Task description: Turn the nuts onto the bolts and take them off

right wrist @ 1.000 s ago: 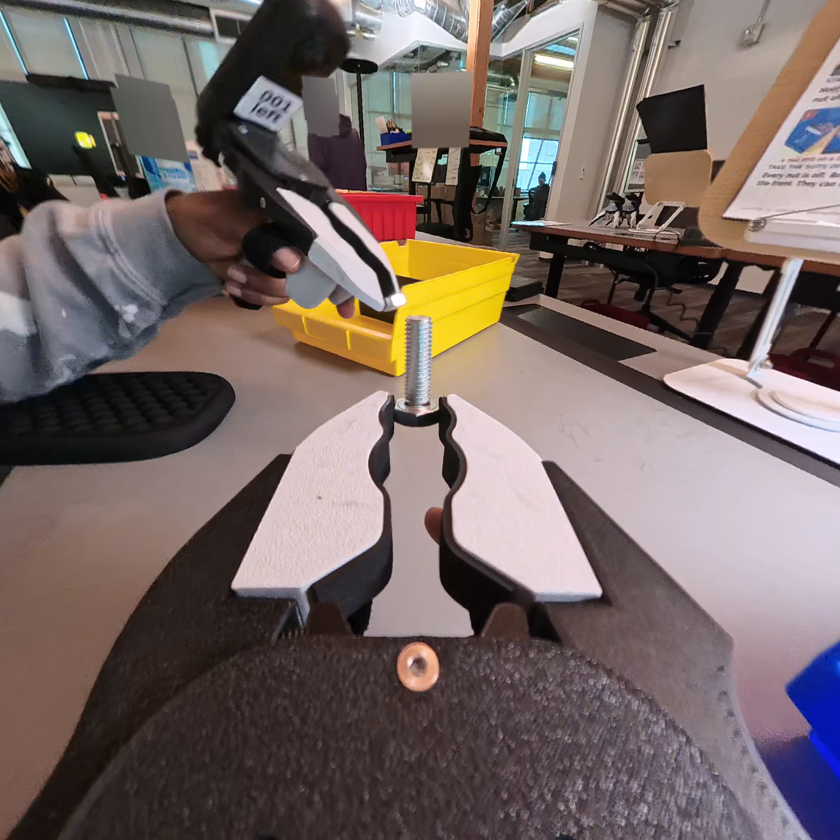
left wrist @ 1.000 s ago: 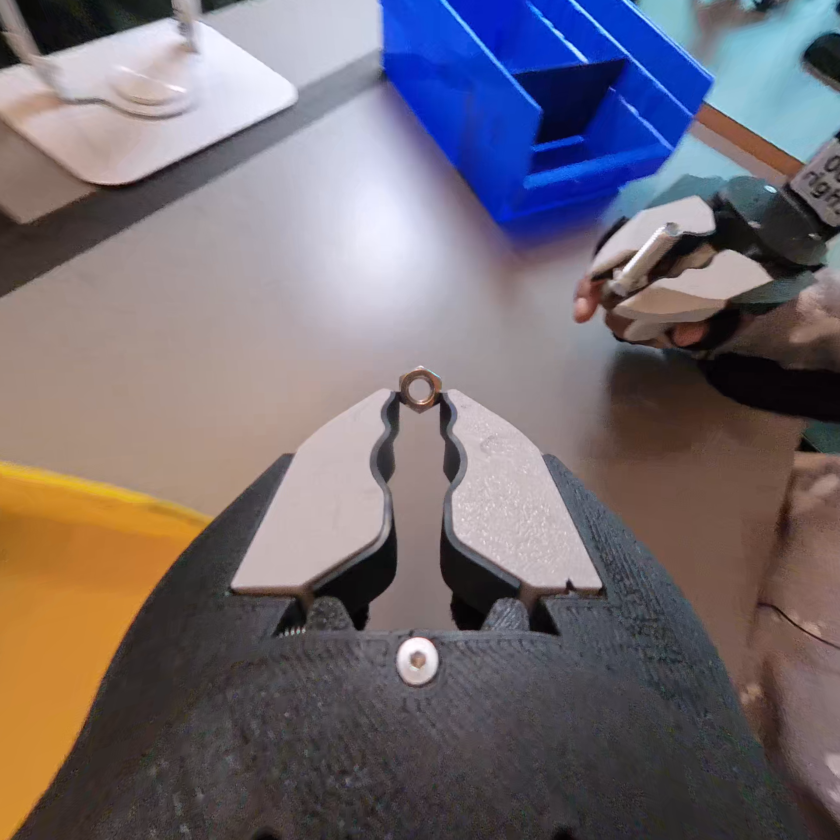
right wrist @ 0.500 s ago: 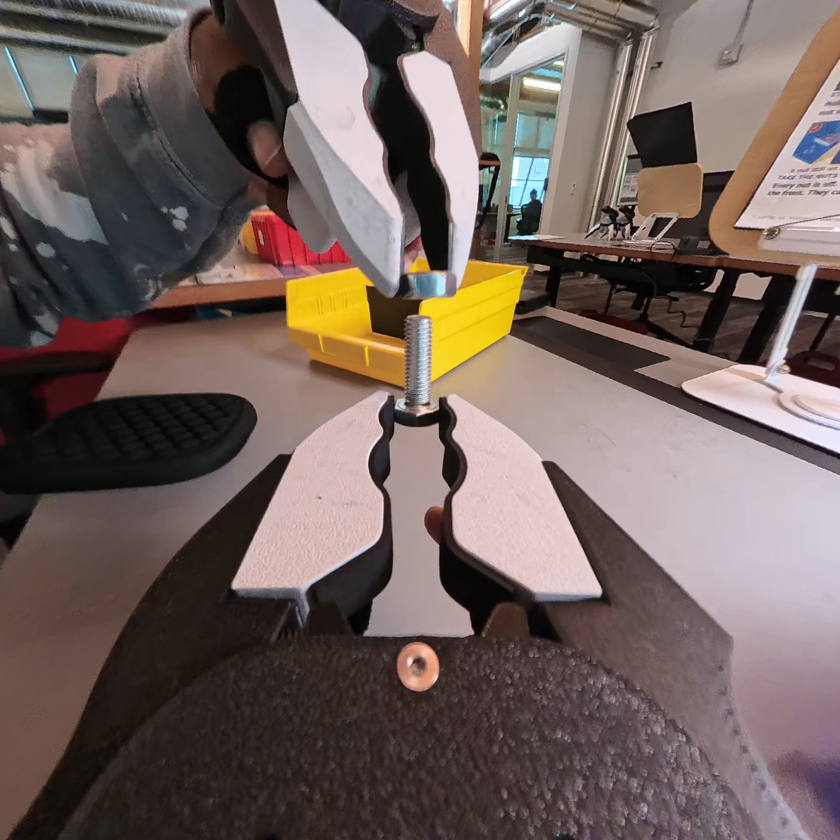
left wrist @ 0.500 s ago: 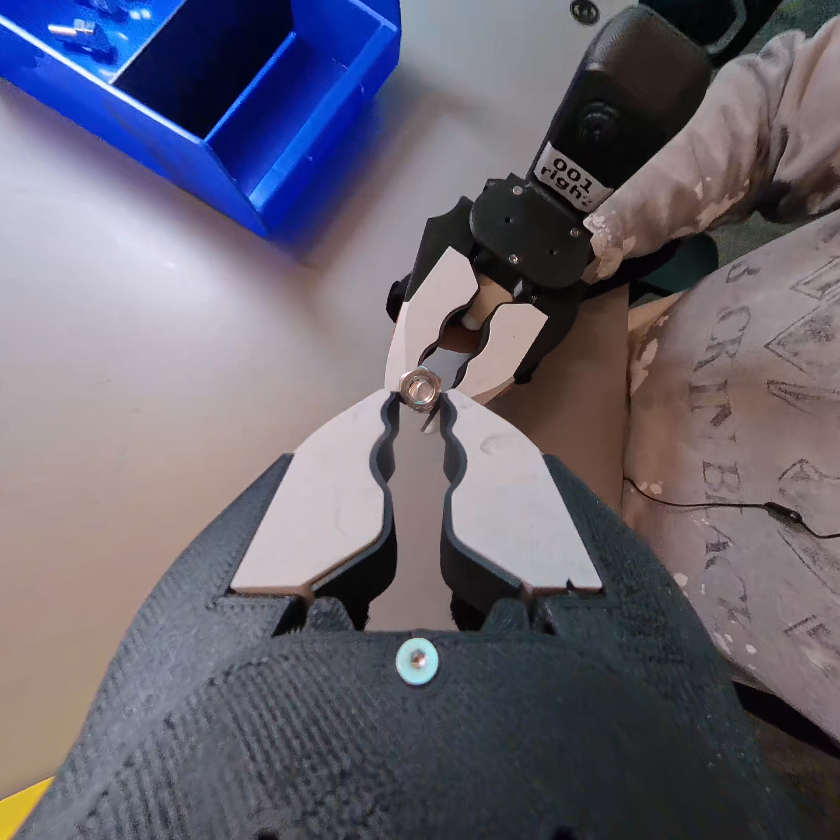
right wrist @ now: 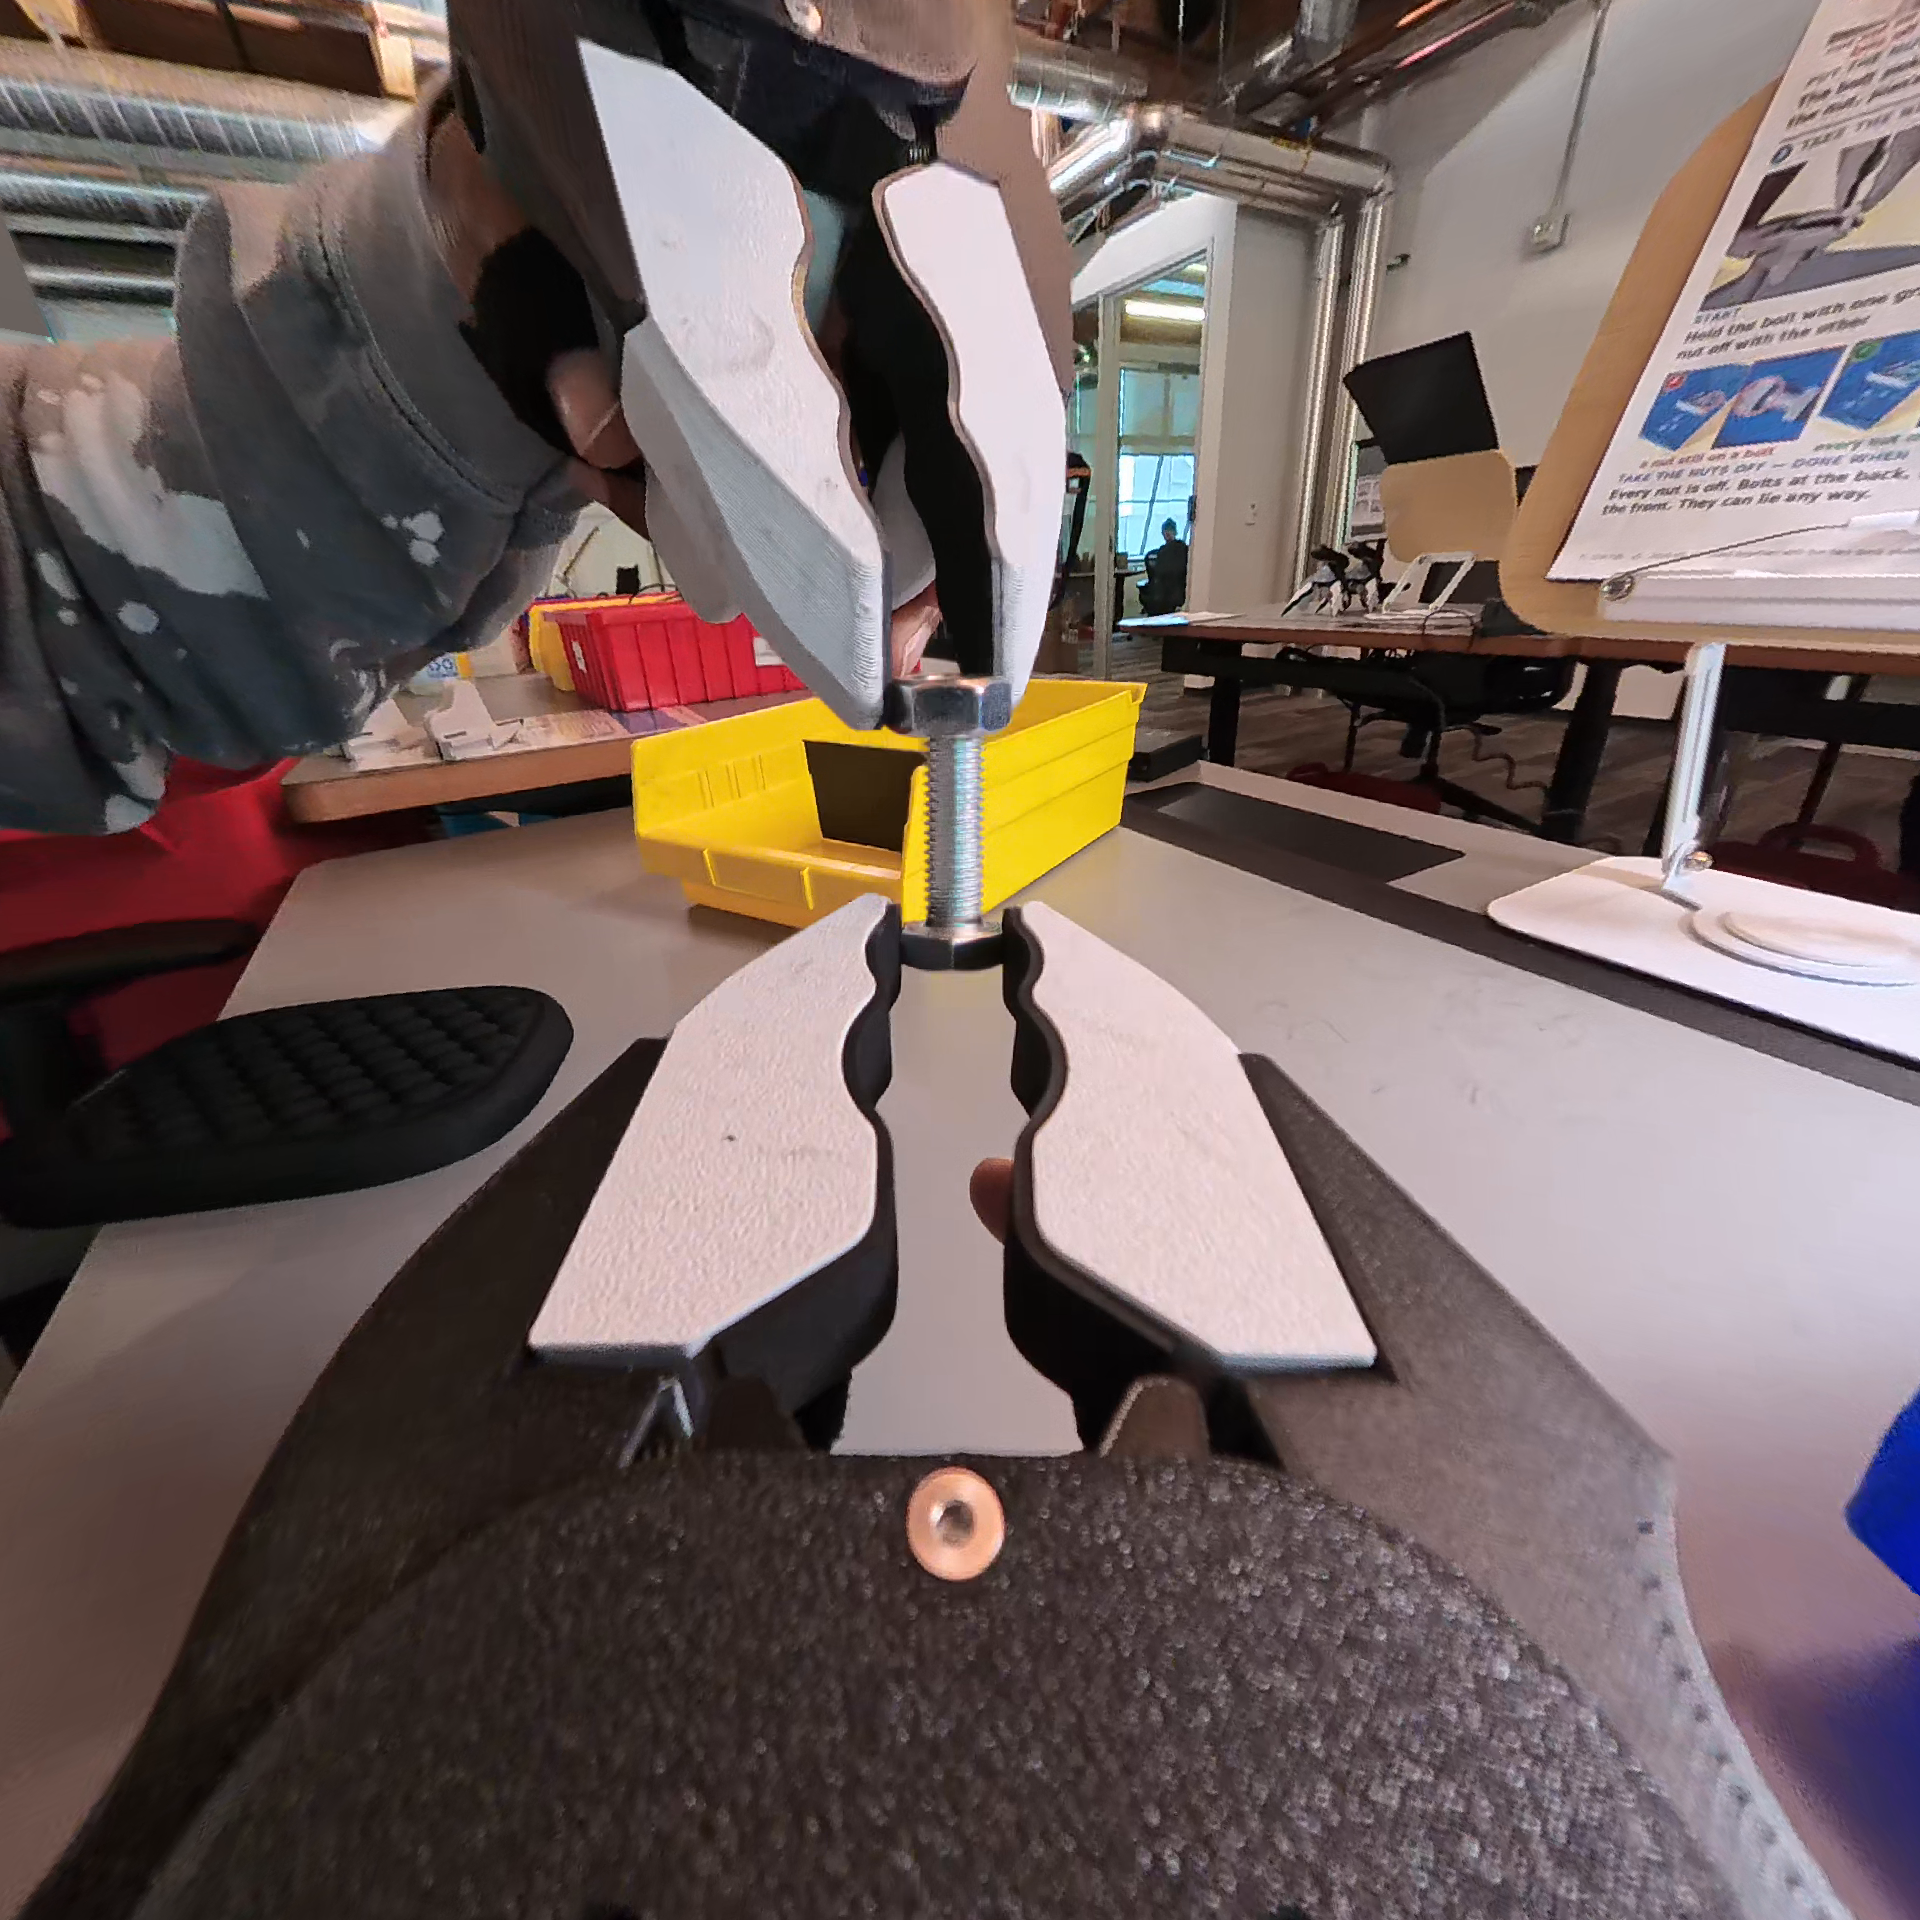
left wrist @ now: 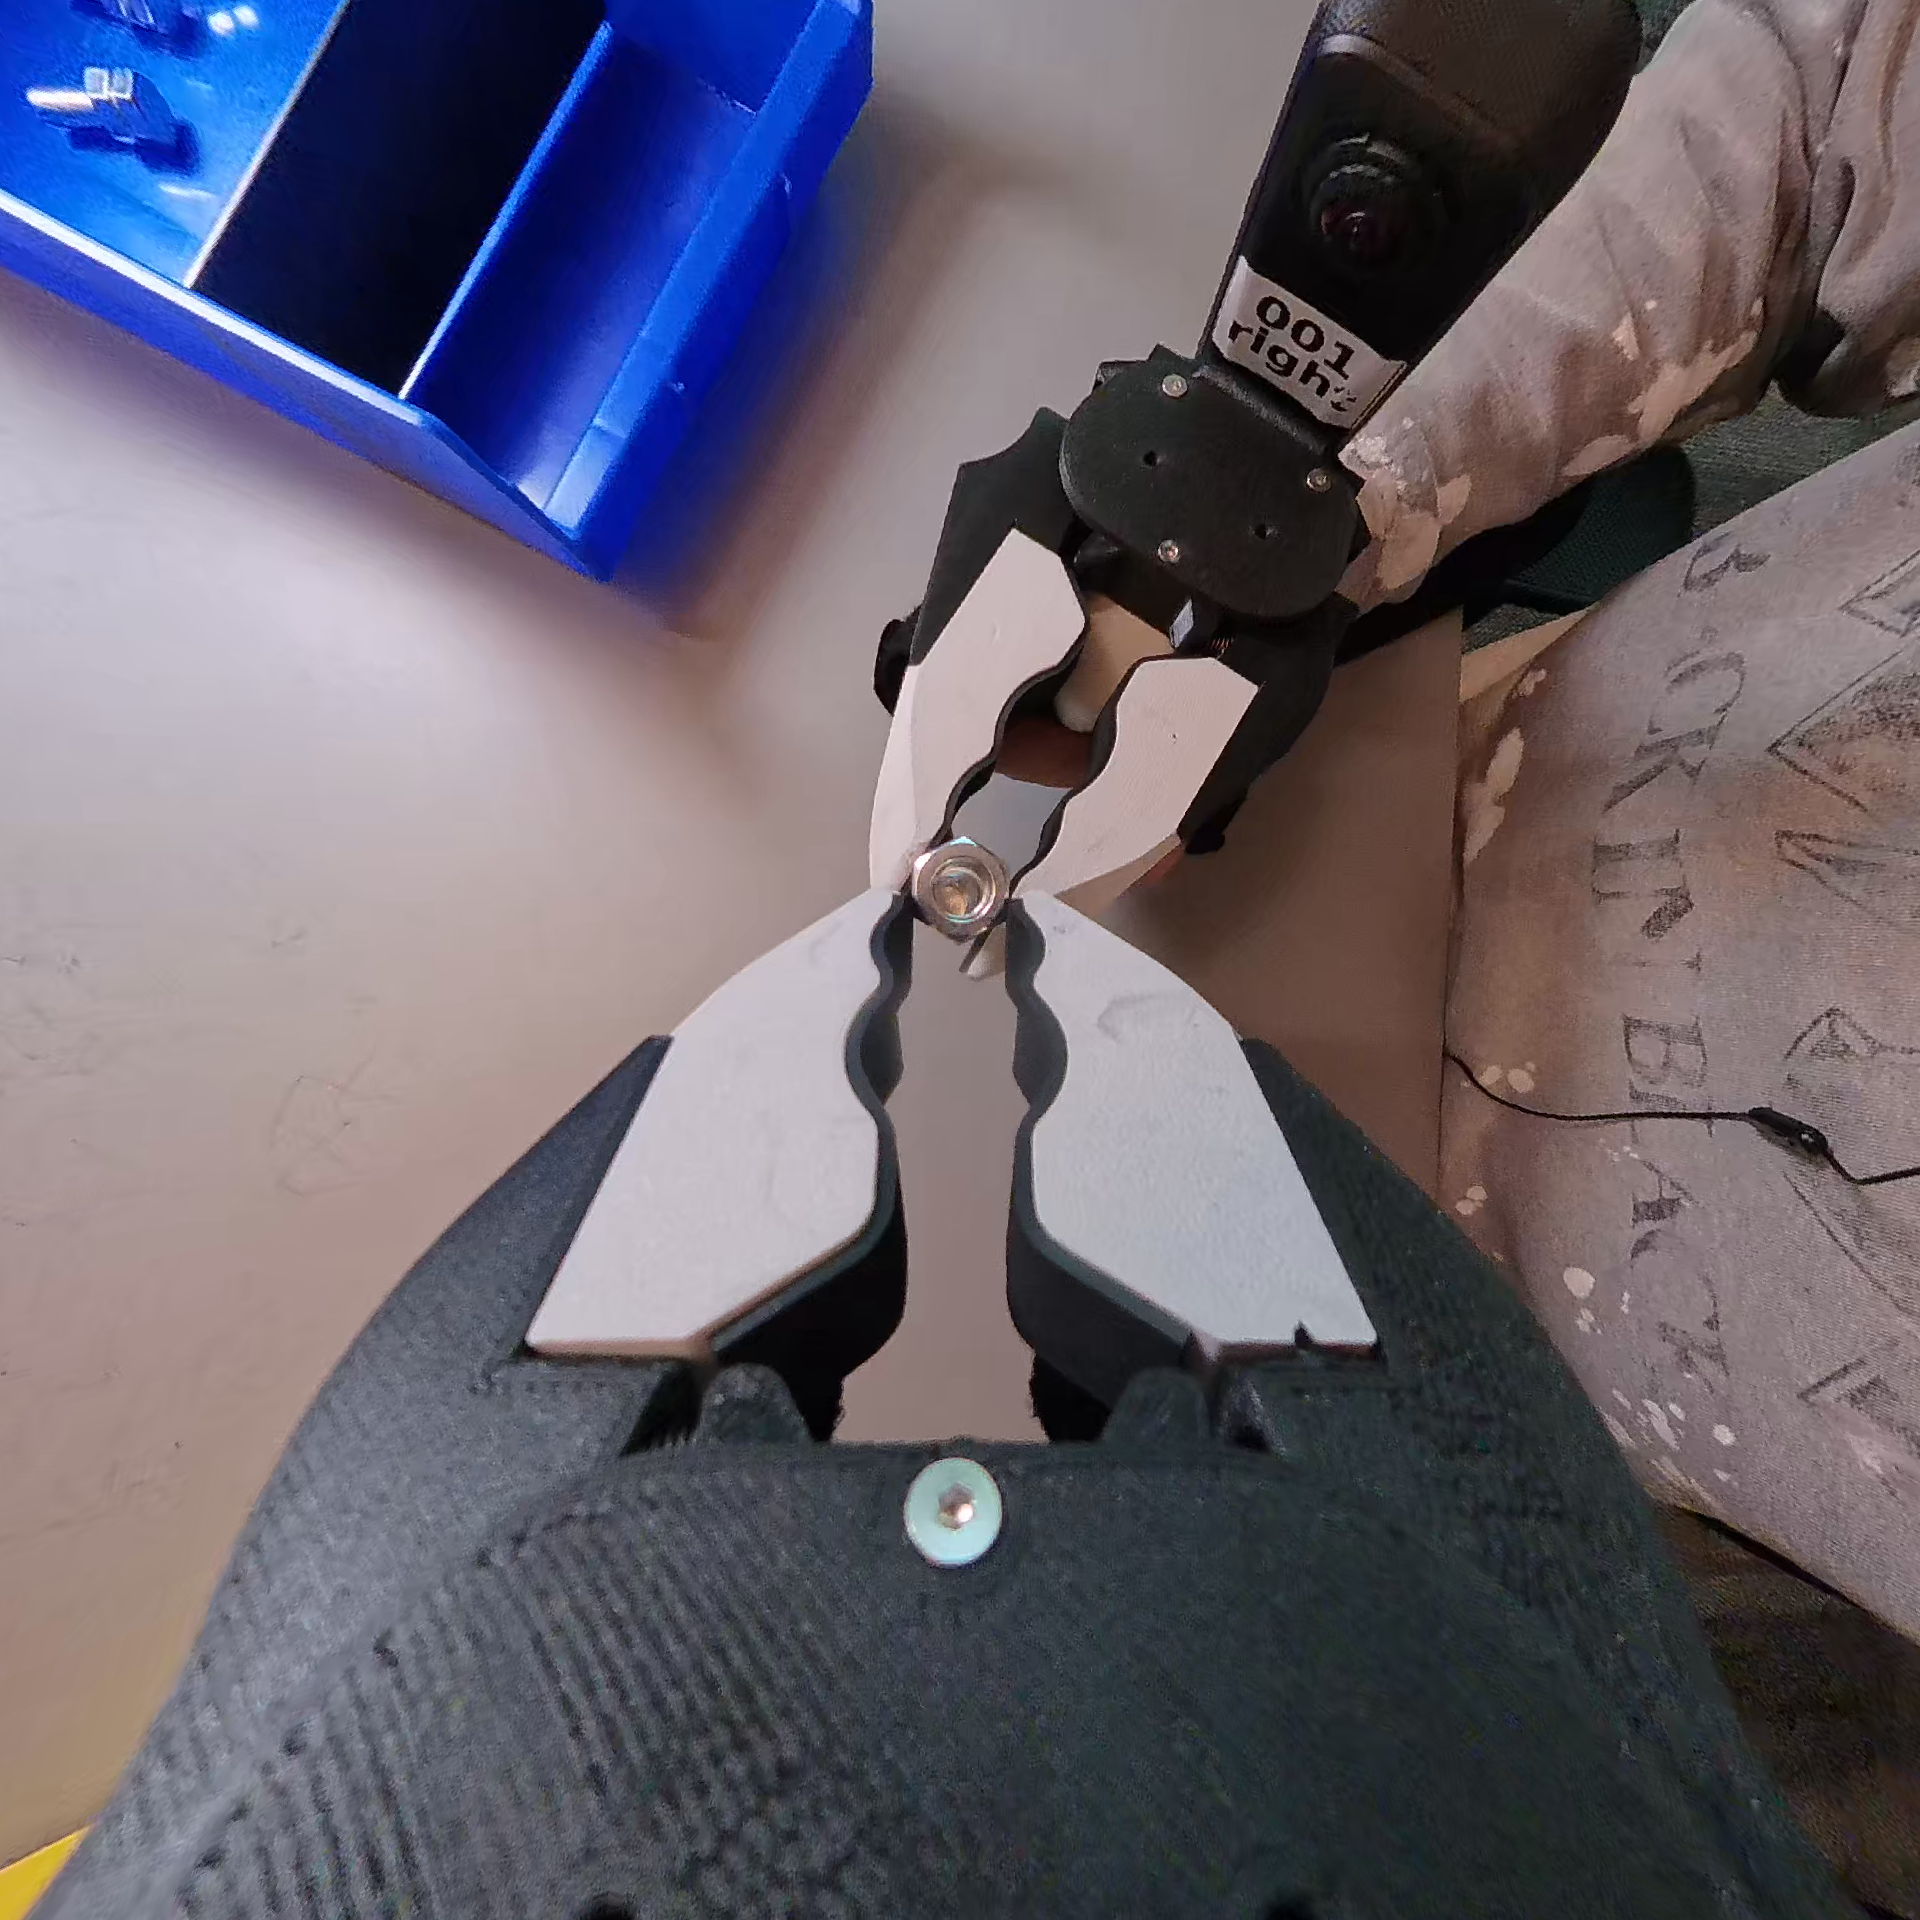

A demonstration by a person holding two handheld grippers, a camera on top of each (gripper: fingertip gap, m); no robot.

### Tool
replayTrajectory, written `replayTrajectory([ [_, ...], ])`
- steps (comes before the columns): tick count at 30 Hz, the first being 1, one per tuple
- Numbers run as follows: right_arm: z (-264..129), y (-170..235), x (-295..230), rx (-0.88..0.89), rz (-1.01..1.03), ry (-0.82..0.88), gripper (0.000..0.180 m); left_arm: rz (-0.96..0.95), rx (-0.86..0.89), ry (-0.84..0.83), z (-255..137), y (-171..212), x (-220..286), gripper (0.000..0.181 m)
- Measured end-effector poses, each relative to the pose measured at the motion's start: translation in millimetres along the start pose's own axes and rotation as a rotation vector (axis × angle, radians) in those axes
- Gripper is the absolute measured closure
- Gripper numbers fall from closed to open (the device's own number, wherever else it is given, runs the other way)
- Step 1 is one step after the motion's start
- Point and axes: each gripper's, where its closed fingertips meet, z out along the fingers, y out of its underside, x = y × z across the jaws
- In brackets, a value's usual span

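Half second ago nut (right wrist: pixel 948 703) hung just above bolt (right wrist: pixel 957 831) tip; now sits on tip, touching. Left tool (right wrist: pixel 940 686) pinches nut at fingertips, pointing down. Right tool (right wrist: pixel 951 935) clamps bolt head, shank upright above surface (right wrist: pixel 1455 1091). Thread engagement hard to judge. Bolt head mostly hidden between tips. Blue bin (left wrist: pixel 499 312) cut off at frame edge; yellow bin (right wrist: pixel 769 821) behind bolt.

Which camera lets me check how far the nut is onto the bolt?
The right wrist view: it shows the bolt side-on, the nut seated at its tip. The left wrist view looks straight down the bolt's axis, so only the nut's face shows.
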Motion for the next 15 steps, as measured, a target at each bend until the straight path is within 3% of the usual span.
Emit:
replayTrajectory([
  [15,-9,-21,3,0.127,0.045,-0.007,0.162,-0.028,0.124,0.028,-6,-15,0,0.162],
])
